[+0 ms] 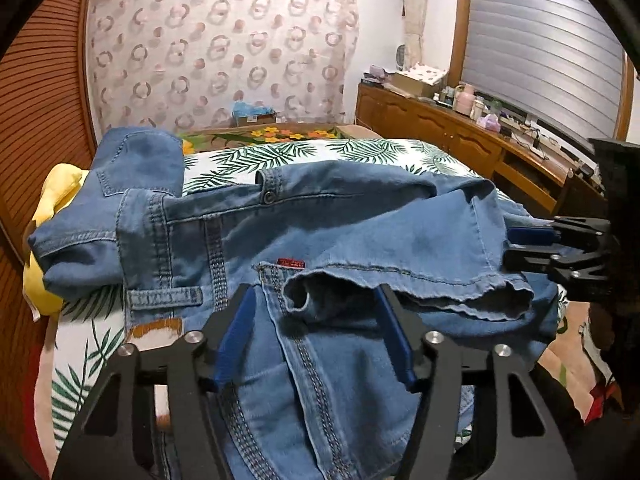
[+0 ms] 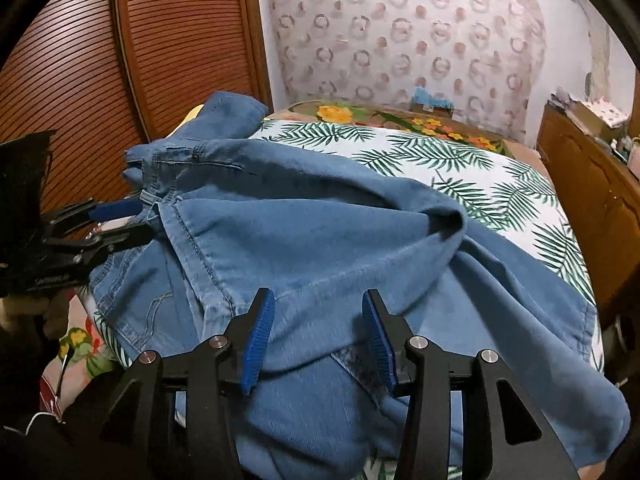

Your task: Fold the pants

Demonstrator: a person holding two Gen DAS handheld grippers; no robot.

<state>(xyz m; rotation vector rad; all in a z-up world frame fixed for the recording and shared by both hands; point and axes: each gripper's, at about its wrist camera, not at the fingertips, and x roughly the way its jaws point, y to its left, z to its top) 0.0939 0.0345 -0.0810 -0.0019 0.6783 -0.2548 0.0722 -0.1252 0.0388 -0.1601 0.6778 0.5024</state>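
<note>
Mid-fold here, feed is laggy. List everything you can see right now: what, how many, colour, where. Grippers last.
Pants: one, blue denim, bunched across the bed, hem folded toward the waistband.
Bedsheet: one, white with green leaves, under the pants.
Yellow cloth: one, at the bed's edge beside the waistband.
Cabinet: one, brown wood, along the window wall, cluttered top.
Louvred doors: brown, behind the bed.
Left gripper: black, blue fingers, open over the pants.
Right gripper: black, blue fingers, open over the pants.
</note>
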